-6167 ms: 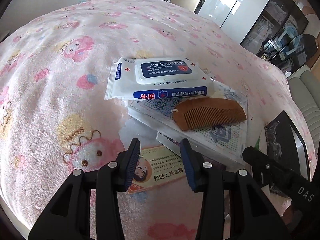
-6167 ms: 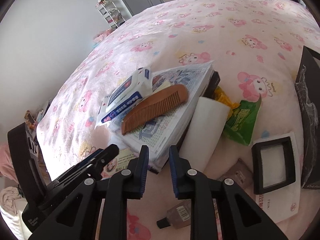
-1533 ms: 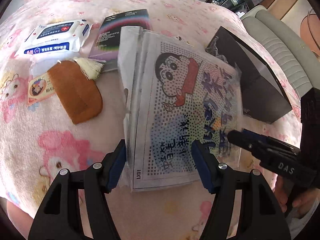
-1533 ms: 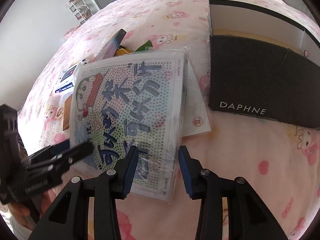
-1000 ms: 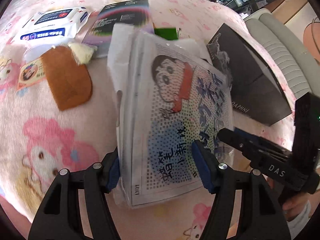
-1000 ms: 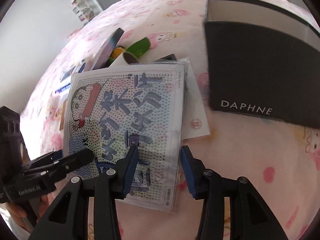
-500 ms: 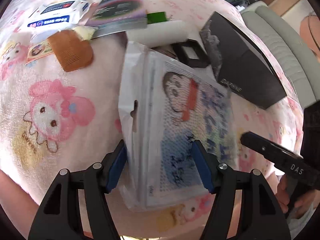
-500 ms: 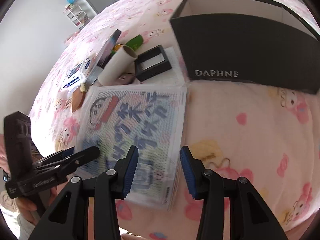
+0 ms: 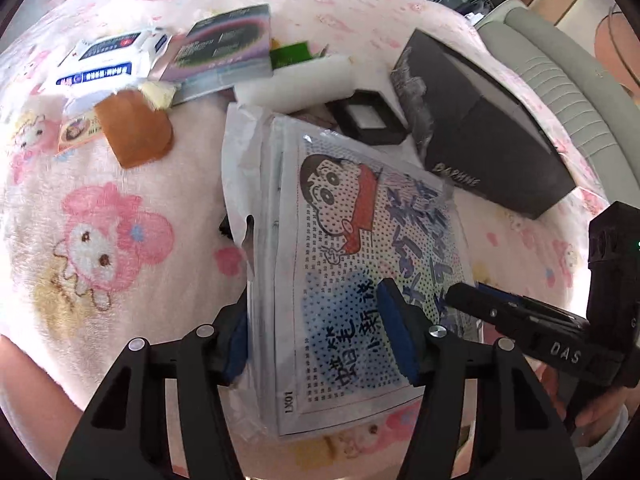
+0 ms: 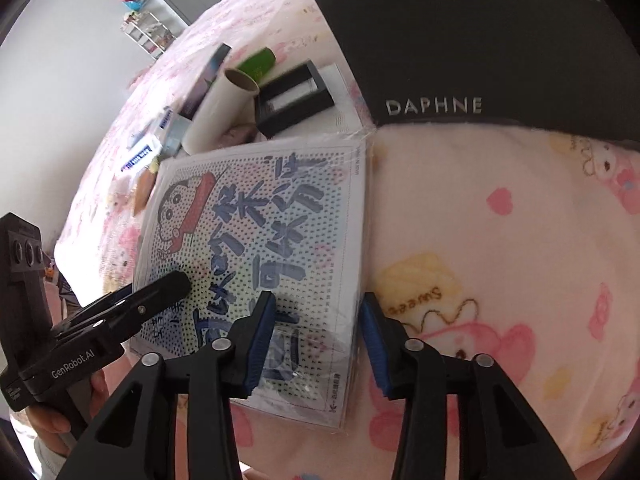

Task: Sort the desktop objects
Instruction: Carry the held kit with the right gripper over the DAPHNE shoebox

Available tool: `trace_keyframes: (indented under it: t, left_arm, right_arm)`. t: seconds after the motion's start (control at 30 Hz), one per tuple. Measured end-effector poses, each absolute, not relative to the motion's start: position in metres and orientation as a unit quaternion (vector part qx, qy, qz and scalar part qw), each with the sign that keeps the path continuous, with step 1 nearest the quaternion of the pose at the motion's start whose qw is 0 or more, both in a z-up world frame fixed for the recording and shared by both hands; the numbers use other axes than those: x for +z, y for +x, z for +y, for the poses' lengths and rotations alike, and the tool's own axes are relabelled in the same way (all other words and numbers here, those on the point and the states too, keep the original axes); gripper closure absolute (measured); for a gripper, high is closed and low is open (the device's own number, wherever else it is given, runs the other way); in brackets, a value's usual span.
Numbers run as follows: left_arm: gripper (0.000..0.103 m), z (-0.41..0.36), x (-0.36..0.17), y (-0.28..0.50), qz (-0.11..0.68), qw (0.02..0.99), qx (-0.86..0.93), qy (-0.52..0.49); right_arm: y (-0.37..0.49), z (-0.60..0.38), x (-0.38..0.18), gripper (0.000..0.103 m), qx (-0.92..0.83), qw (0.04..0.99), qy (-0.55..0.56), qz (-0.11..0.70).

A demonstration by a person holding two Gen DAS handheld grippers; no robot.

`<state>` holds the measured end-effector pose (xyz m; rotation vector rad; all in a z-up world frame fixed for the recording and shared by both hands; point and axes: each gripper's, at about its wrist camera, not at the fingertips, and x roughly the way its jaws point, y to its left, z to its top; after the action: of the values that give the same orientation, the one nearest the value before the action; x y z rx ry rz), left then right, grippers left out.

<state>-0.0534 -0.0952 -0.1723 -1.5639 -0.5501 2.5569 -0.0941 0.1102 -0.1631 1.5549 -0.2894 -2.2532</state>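
Note:
A flat plastic-wrapped craft kit (image 9: 360, 248) printed with a cartoon boy and blue characters lies on the pink blanket, also in the right wrist view (image 10: 264, 232). My left gripper (image 9: 320, 332) is open, its jaws straddling the kit's near left edge. My right gripper (image 10: 318, 340) is open over the kit's near right corner. A black DAPHNE box (image 9: 492, 152) (image 10: 472, 48) stands just beyond the kit.
Behind the kit lie a white cardboard tube (image 9: 296, 84), a small black framed box (image 9: 370, 116), a brown comb (image 9: 136, 132), a wet-wipes pack (image 9: 112, 56), a dark booklet (image 9: 224, 52) and a green packet (image 9: 290, 54). A grey sofa (image 9: 560, 92) borders the bed's right.
The kit was carried toward the near edge and now lies flat by the black box. Both grippers, wide around it throughout, have drawn back slightly.

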Motion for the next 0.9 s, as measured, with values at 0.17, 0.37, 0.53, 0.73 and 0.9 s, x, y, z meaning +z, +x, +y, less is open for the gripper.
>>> trace_keyframes:
  t: [0.17, 0.37, 0.53, 0.73, 0.9]
  left_arm:
    - [0.044, -0.077, -0.143, -0.056, -0.167, 0.070, 0.847, -0.499]
    - [0.044, -0.047, -0.092, -0.075, -0.151, 0.116, 0.864, -0.466]
    - [0.044, -0.016, -0.053, -0.114, -0.140, 0.154, 0.875, -0.437]
    - [0.044, 0.022, -0.023, -0.176, -0.135, 0.187, 0.883, -0.409]
    - [0.044, 0.045, -0.028, -0.236, -0.139, 0.197, 0.877, -0.417]
  right_arm:
    - [-0.091, 0.130, -0.131, 0.067, -0.823, 0.187, 0.525, -0.110]
    - [-0.090, 0.154, -0.090, 0.067, -0.847, 0.177, 0.487, -0.116]
    - [-0.105, 0.187, -0.045, 0.067, -0.875, 0.149, 0.447, -0.110]
    - [-0.152, 0.226, -0.007, 0.067, -0.897, 0.111, 0.413, -0.110]
    - [-0.195, 0.251, -0.002, 0.067, -0.904, 0.084, 0.403, -0.118]
